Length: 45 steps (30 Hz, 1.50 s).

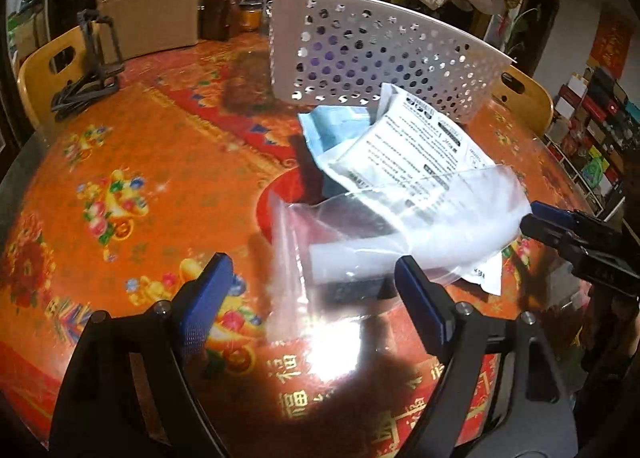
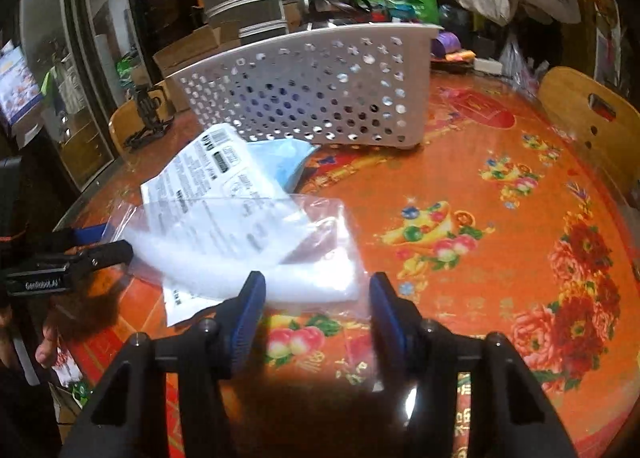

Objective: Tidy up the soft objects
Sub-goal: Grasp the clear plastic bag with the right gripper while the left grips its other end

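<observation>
A clear zip bag holding a white soft tube lies on the red table, on top of a white printed packet and a light blue packet. The same pile shows in the right wrist view: clear bag, white packet, blue packet. My left gripper is open just in front of the bag's near edge. My right gripper is open, its fingers on either side of the bag's end. A white perforated basket stands behind the pile.
The other gripper shows at the bag's far side in each view. Cardboard boxes, a black phone stand, jars and a kettle crowd the table's back. Wooden chairs stand at the edges.
</observation>
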### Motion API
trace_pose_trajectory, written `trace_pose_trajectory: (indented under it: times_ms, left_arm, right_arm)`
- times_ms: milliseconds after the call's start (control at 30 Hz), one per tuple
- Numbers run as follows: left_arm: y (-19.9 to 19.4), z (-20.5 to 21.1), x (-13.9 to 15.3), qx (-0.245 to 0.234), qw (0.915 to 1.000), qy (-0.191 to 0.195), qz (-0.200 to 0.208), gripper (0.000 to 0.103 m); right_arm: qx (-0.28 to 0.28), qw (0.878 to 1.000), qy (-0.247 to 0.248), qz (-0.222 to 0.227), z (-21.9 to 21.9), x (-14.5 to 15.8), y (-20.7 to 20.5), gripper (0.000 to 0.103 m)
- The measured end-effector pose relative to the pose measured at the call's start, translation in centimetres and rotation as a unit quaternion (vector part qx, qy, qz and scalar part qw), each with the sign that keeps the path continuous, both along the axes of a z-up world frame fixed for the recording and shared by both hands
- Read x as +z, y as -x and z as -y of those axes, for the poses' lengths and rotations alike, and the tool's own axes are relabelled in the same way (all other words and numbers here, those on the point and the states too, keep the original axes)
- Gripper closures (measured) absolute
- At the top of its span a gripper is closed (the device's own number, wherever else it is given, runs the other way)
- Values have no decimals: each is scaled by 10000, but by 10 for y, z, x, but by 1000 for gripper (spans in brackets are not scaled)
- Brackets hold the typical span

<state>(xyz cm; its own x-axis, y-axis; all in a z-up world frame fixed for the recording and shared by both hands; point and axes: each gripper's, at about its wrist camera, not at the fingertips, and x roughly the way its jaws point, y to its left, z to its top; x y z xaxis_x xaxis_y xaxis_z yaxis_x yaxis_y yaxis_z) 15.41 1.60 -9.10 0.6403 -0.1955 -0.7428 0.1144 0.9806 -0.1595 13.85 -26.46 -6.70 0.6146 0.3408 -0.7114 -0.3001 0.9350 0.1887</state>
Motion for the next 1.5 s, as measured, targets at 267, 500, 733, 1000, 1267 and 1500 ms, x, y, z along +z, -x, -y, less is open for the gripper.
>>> trace_pose_trajectory:
  times_ms: [267, 500, 733, 1000, 1267, 1500]
  left_arm:
    - [-6, 8, 0, -299, 9995, -8, 75, 23]
    - [0, 16, -1, -480, 9984, -187, 228, 57]
    - [5, 14, 0, -531, 9979, -159, 332, 71]
    - [23, 4, 10, -502, 9965, 28, 666, 81]
    - [47, 2, 34, -551, 9926, 10, 1081, 82]
    - [52, 0, 52, -518, 9905, 105, 1267, 82]
  right_arm:
    - [245, 9990, 377, 27, -10, -2, -2, 48]
    - [213, 9970, 727, 179, -18, -3, 4, 72]
    - [210, 9975, 615, 270, -11, -4, 11, 96]
    - [204, 9975, 474, 474, -12, 2, 30, 98]
    - [148, 9953, 371, 878, -11, 27, 50, 99]
    - [145, 9933, 341, 1097, -11, 45, 58, 99]
